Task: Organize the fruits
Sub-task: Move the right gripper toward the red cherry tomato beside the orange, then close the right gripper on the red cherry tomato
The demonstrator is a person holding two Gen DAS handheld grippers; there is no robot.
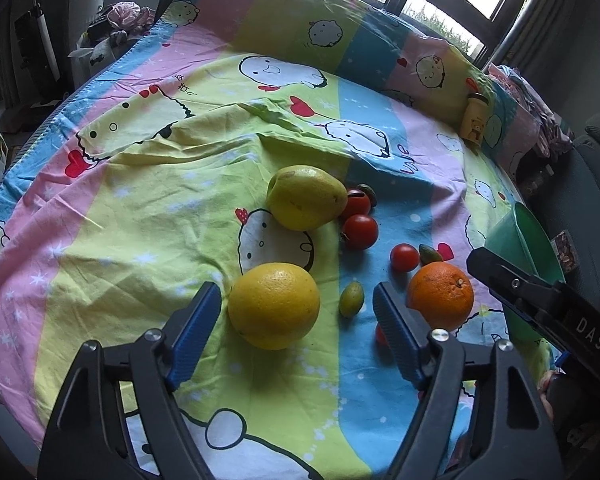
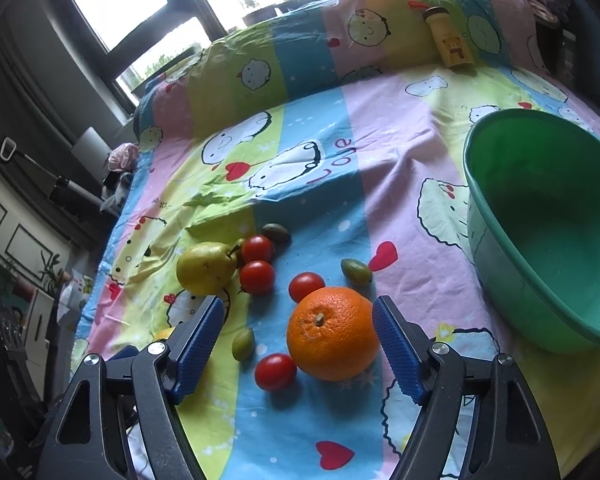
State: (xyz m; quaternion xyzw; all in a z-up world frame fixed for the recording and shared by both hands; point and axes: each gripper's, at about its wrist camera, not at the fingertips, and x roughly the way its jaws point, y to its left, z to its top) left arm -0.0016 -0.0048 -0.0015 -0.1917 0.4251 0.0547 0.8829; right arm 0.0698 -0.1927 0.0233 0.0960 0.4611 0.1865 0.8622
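Fruits lie on a cartoon-print sheet (image 1: 140,208). In the left wrist view, my left gripper (image 1: 298,312) is open, with a yellow grapefruit (image 1: 274,306) and a small green fruit (image 1: 351,299) between its fingers. A pear (image 1: 306,197), red tomatoes (image 1: 360,231) and an orange (image 1: 441,296) lie beyond. In the right wrist view, my right gripper (image 2: 298,326) is open around the orange (image 2: 333,333), not touching it. Tomatoes (image 2: 275,371), a pear (image 2: 206,267) and small green fruits (image 2: 243,343) lie around. An empty green bowl (image 2: 540,216) stands at the right.
A small yellow bottle (image 2: 450,42) lies near the raised pillow end of the sheet. Windows are behind. Clutter and furniture stand off the sheet's left edge (image 1: 112,28). The right gripper's body (image 1: 540,304) shows at the right of the left wrist view, before the bowl (image 1: 528,240).
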